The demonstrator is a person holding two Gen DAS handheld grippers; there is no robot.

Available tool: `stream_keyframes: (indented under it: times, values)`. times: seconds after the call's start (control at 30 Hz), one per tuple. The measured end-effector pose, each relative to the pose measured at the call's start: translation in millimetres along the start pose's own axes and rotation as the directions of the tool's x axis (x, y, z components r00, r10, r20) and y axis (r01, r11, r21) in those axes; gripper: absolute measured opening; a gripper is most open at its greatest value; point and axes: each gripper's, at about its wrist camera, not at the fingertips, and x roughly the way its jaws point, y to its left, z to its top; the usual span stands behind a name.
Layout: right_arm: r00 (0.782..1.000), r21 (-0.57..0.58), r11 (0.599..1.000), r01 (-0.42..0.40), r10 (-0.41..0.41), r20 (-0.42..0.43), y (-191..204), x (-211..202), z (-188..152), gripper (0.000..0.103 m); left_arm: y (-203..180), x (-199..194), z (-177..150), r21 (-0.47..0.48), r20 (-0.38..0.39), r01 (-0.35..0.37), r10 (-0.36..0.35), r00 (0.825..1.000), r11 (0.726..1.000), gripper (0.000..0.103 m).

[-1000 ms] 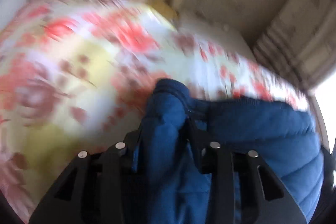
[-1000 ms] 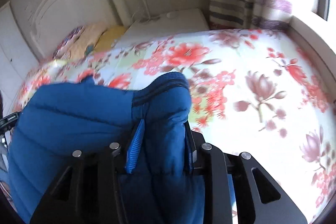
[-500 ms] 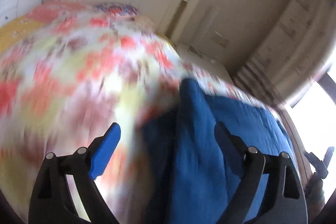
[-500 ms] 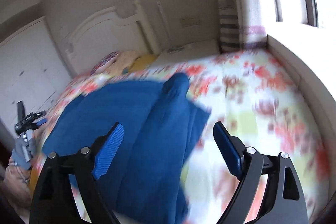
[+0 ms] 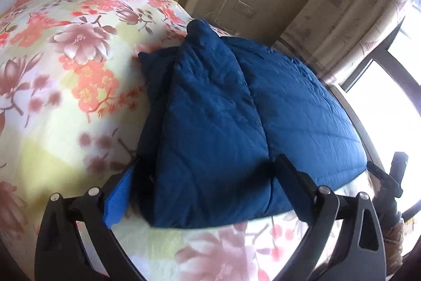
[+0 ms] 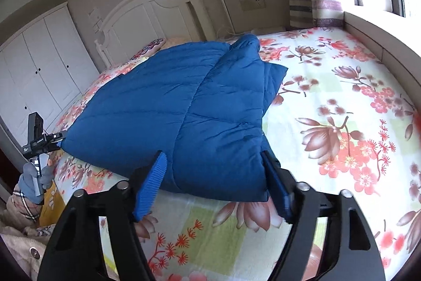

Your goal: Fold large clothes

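Observation:
A blue quilted jacket (image 5: 223,107) lies folded on the floral bed sheet (image 5: 60,86), one sleeve laid lengthwise over its body. It also shows in the right wrist view (image 6: 184,112). My left gripper (image 5: 205,183) is open, its jaws standing wide on either side of the jacket's near left end. My right gripper (image 6: 218,183) is open too, its jaws straddling the jacket's near right end. Neither grips the fabric. The left gripper also shows at the far left of the right wrist view (image 6: 39,144), held in a gloved hand.
A white headboard (image 6: 147,18) and pillows (image 6: 152,46) are at the bed's far end. White wardrobes (image 6: 34,65) stand left of the bed. A window ledge (image 6: 381,28) and curtain (image 5: 350,7) run along the right side. The floral sheet (image 6: 342,110) stretches right of the jacket.
Both grippers were shut on the jacket a second ago. They have let go, opened wide and pulled back, and the jacket now lies flat on the bed.

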Motion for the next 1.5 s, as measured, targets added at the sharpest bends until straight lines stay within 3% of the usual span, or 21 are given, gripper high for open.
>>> stream_keyframes:
  times: [0.03, 0.1, 0.2, 0.27, 0.47, 0.67, 0.87, 0.93, 1.03, 1.1, 1.17, 1.27, 1.33, 1.37, 1.4, 1.5]
  values:
    - [1.0, 0.003, 1.0, 0.003, -0.003, 0.01, 0.1, -1.4, -0.6, 0.052, 0.9, 0.3, 1.4, -0.011, 0.006, -0.001, 0.001, 1.0, 1.0, 0.093]
    - [1.0, -0.006, 1.0, -0.001, 0.001, 0.025, 2.0, -5.3, -3.1, 0.037, 0.5, 2.6, 2.6, -0.026, 0.009, -0.027, 0.027, 1.0, 0.999, 0.062]
    - [0.998, -0.018, 1.0, 0.002, -0.001, 0.057, 6.1, -11.8, -5.7, 0.03, -0.6, -8.0, 1.0, -0.025, 0.018, -0.046, 0.047, 0.999, 0.999, 0.034]
    - [0.998, -0.014, 1.0, 0.006, -0.005, 0.068, 8.5, -16.1, -10.2, 0.029, -2.7, -20.0, -4.6, -0.009, 0.026, -0.059, 0.059, 0.998, 0.998, 0.026]
    - [0.997, -0.023, 0.999, -0.038, 0.039, 0.072, 22.8, -51.4, -39.7, 0.029, -10.2, -55.5, -27.8, 0.037, 0.033, -0.09, 0.089, 0.995, 0.995, 0.019]
    - [0.997, -0.038, 0.998, -0.055, 0.057, 0.051, 39.7, -97.1, -78.6, 0.029, -6.4, -85.3, -56.9, 0.064, 0.03, -0.097, 0.095, 0.995, 0.993, 0.019]
    - [0.998, -0.036, 0.998, -0.049, 0.05, 0.034, 46.8, -110.4, -99.8, 0.029, -2.5, -95.6, -72.6, 0.067, 0.026, -0.098, 0.096, 0.995, 0.993, 0.019]
    - [0.997, -0.021, 0.998, -0.061, 0.061, 0.037, 44.1, -110.0, -99.6, 0.029, -2.3, -95.6, -74.6, 0.071, 0.027, -0.097, 0.096, 0.995, 0.993, 0.02]
    - [0.996, -0.053, 0.995, -0.083, 0.083, -0.018, 46.0, -109.6, -96.3, 0.03, 1.6, -99.4, -73.4, 0.052, 0.035, -0.1, 0.098, 0.995, 0.994, 0.029]
    - [1.0, -0.109, 0.994, -0.002, 0.001, -0.006, 48.5, -122.4, -91.1, 0.03, 4.6, -107.9, -68.1, 0.039, 0.069, -0.154, 0.151, 0.986, 0.987, 0.071]
    - [0.996, -0.11, 0.991, 0.072, -0.066, 0.058, 45.7, -138.5, -76.6, 0.03, -2.9, -125.0, -59.0, 0.049, 0.157, -0.236, 0.226, 0.961, 0.971, 0.084]
    - [0.976, -0.083, 0.987, 0.135, -0.118, 0.184, 54.2, -149.1, -41.1, 0.031, -34.6, -136.1, -34.2, 0.095, 0.256, -0.275, 0.244, 0.935, 0.957, 0.101]
    - [0.965, -0.073, 0.988, 0.139, -0.118, 0.233, 73.6, -135.2, -12.2, 0.048, -62.7, -131.5, -17.0, 0.111, 0.299, -0.275, 0.232, 0.926, 0.955, 0.101]
    - [0.967, -0.085, 0.989, 0.122, -0.099, 0.236, 86.0, -123.2, 0.3, 0.082, -81.1, -123.7, -5.8, 0.124, 0.307, -0.267, 0.219, 0.926, 0.956, 0.101]
    - [0.965, -0.093, 0.987, 0.128, -0.102, 0.242, 98.5, -112.0, 11.2, 0.097, -99.9, -113.9, 5.1, 0.143, 0.309, -0.26, 0.206, 0.928, 0.955, 0.101]
    - [0.962, -0.209, 0.968, 0.142, -0.085, 0.26, 150.5, -68.6, 40.0, 0.096, -149.6, -77.5, 31.9, 0.212, 0.31, -0.282, 0.209, 0.927, 0.936, 0.101]
